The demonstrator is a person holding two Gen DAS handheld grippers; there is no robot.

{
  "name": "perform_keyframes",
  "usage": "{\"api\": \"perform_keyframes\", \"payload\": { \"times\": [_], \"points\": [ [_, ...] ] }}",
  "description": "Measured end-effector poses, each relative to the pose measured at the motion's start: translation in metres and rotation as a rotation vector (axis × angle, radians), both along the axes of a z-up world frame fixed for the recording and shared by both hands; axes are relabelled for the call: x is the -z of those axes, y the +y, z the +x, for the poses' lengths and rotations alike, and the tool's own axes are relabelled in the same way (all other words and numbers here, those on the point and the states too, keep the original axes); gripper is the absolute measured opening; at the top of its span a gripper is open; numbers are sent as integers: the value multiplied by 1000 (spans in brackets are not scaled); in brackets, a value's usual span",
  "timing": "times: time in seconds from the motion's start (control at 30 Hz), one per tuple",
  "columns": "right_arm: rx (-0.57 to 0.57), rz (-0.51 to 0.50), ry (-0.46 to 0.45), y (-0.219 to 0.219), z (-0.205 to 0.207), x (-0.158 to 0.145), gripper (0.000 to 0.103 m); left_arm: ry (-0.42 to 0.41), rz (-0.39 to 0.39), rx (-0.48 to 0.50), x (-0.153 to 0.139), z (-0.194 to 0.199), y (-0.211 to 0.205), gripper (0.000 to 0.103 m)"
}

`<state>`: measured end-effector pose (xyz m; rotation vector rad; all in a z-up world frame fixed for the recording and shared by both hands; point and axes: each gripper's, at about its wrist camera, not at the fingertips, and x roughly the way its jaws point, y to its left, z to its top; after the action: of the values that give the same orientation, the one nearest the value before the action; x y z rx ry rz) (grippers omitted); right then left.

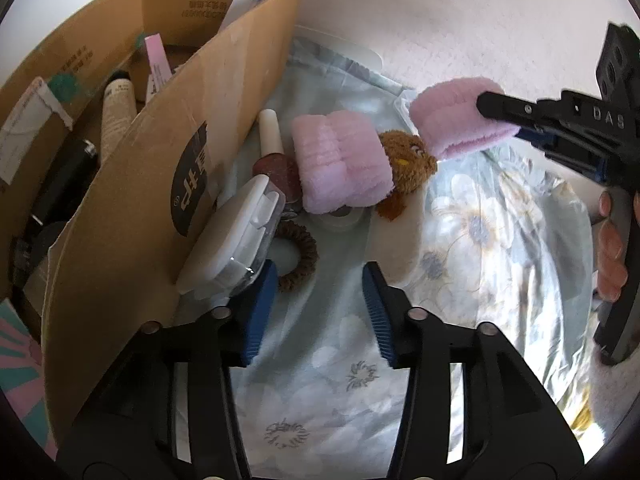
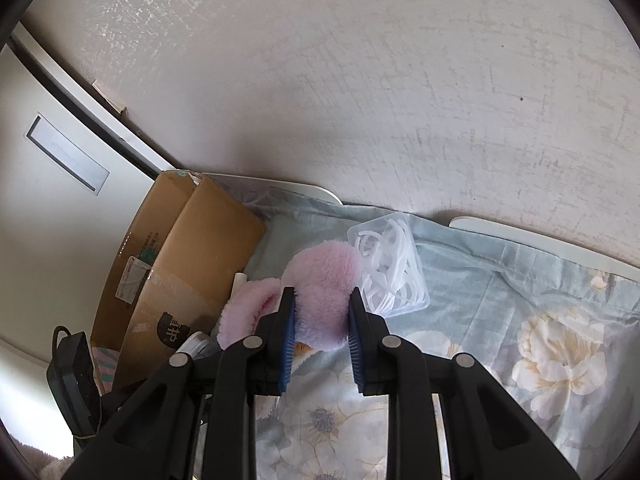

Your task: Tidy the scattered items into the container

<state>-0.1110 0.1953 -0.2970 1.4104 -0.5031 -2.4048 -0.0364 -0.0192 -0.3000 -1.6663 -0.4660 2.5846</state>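
Cardboard box point(image 1: 132, 184) is standing at the left on a floral cloth point(image 1: 480, 240); inside it are lying a pale tube point(image 1: 117, 112), a black cylinder point(image 1: 68, 172), and pink and white cartons point(image 1: 158, 60).

Clear plastic case point(image 2: 390, 268) is holding white loops, apart from the box.

Left tool point(image 1: 316, 312) is hanging open over the cloth, gripping nothing; a white hinged case point(image 1: 236, 240) is leaning on the box wall beside its left finger.

Right tool point(image 2: 320, 328) is clamping a pink fluffy band point(image 2: 322, 304), lifted clear of the cloth.

Second pink band point(image 1: 340, 164), nail polish bottle point(image 1: 274, 160), brown scrunchie point(image 1: 298, 256) and brown plush toy point(image 1: 408, 160) are lying outside the box.
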Motion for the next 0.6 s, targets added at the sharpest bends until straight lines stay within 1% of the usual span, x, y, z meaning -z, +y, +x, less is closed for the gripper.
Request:
{"api": "perform_keyframes", "payload": {
  "times": [0.07, 0.17, 0.23, 0.3, 0.37, 0.43, 0.5, 0.53, 0.6],
  "points": [
    [3, -1, 1, -1, 0, -1, 22, -2, 18, -11, -1, 0, -1, 57],
    [3, -4, 3, -2, 1, -2, 22, -7, 45, -19, -3, 3, -2, 59],
    [1, -5, 5, -3, 2, -2, 22, -18, 30, -5, -3, 4, 3, 61],
    [-3, -6, 10, -4, 2, -2, 22, -13, 1, 15, -5, 5, 9, 65],
    [-5, -6, 11, -4, 3, -2, 22, 1, -24, 29, -8, 6, 6, 69],
    [-3, -7, 8, -4, 2, -1, 22, 15, -45, 30, -8, -10, 7, 70],
    [0, -9, 5, -3, 2, 0, 22, 27, -44, 21, -7, -23, 8, 70],
    [0, -9, 4, -2, 2, 0, 22, 30, -42, 14, -3, -49, 6, 70],
    [1, -9, 2, -1, 2, 0, 22, 31, -12, -4, -1, -61, 3, 70]
  ]
}}
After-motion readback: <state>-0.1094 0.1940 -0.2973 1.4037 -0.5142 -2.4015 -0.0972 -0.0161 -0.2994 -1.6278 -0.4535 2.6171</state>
